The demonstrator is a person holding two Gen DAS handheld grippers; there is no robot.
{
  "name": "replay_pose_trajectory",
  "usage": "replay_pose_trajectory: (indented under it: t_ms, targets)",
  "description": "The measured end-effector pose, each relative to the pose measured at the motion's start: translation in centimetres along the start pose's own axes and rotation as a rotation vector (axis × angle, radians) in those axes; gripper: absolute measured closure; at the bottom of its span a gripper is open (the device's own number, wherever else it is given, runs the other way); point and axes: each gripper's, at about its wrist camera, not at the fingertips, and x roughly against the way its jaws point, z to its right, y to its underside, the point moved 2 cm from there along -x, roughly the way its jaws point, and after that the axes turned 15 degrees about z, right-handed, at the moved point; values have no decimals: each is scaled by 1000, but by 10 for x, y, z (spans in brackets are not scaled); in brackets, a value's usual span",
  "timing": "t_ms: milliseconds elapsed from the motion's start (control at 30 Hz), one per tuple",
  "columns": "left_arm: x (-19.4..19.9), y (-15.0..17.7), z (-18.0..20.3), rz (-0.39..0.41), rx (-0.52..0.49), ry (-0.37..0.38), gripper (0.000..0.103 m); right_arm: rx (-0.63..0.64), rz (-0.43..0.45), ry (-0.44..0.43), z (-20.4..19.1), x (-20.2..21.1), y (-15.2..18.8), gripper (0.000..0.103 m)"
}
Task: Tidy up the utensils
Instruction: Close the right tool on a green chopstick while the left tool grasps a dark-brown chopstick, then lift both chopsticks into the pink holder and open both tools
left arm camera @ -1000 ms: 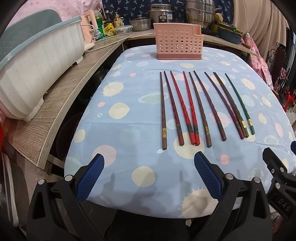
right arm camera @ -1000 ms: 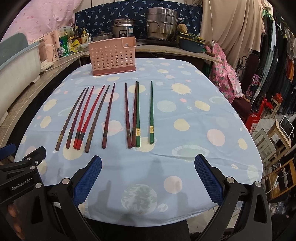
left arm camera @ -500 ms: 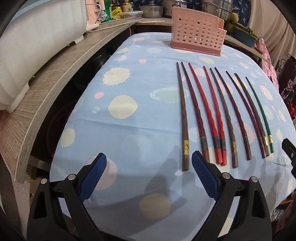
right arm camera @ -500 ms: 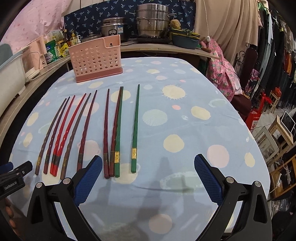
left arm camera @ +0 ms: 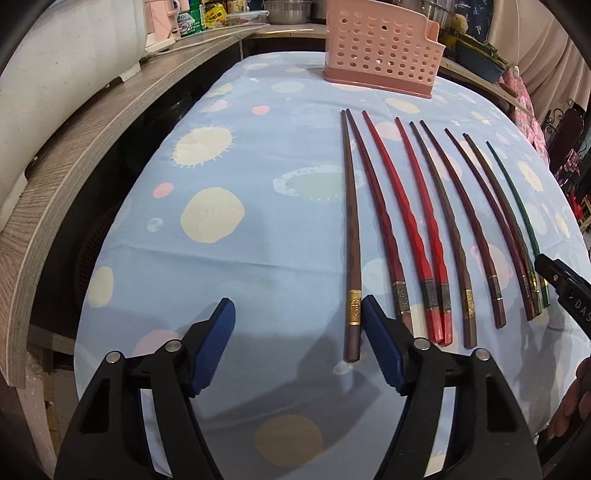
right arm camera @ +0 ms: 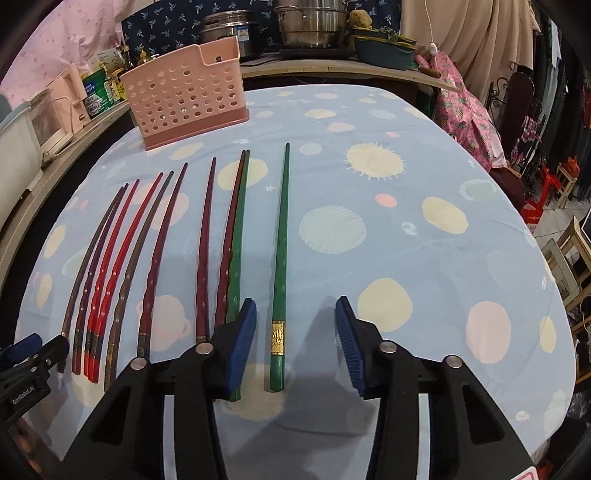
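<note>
Several chopsticks lie side by side on the blue dotted tablecloth (left arm camera: pixel 258 229). My left gripper (left arm camera: pixel 299 317) is open, low over the cloth, with the leftmost brown chopstick (left arm camera: pixel 352 258) just inside its right finger. My right gripper (right arm camera: pixel 295 317) is open and straddles the thick end of the rightmost green chopstick (right arm camera: pixel 280 258); a second green chopstick (right arm camera: pixel 236 254) runs under its left finger. A pink perforated utensil holder (left arm camera: pixel 380 48) stands upright at the table's far end and also shows in the right wrist view (right arm camera: pixel 184 96).
A wooden counter (left arm camera: pixel 85 147) with a white dish rack (left arm camera: pixel 55 62) runs along the table's left. Pots (right arm camera: pixel 310 22) and bottles stand on the shelf behind the holder. Chairs and clothes (right arm camera: pixel 554 147) crowd the right side.
Both grippers have moved forward and down to the thick ends of the chopsticks. Both have narrowed but stay open.
</note>
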Motion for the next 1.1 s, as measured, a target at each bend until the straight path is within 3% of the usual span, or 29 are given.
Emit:
replay_pose_trajectory:
  t_ms: [167, 433, 533, 867, 1100]
  targets:
    - [1, 0, 2, 4, -3, 9, 44, 11, 12, -1, 1, 5, 4, 73]
    - [7, 1, 7, 1, -17, 43, 84, 17, 16, -16, 5, 13, 10, 88]
    - [9, 2, 7, -6, -15, 48, 92, 18, 12, -28, 4, 15, 12, 96]
    - [15, 1, 7, -14, -28, 25, 95, 14, 13, -42, 8, 30, 14, 96]
    - [33, -14, 4, 29, -23, 19, 95, 11, 80, -52, 12, 55, -11, 96]
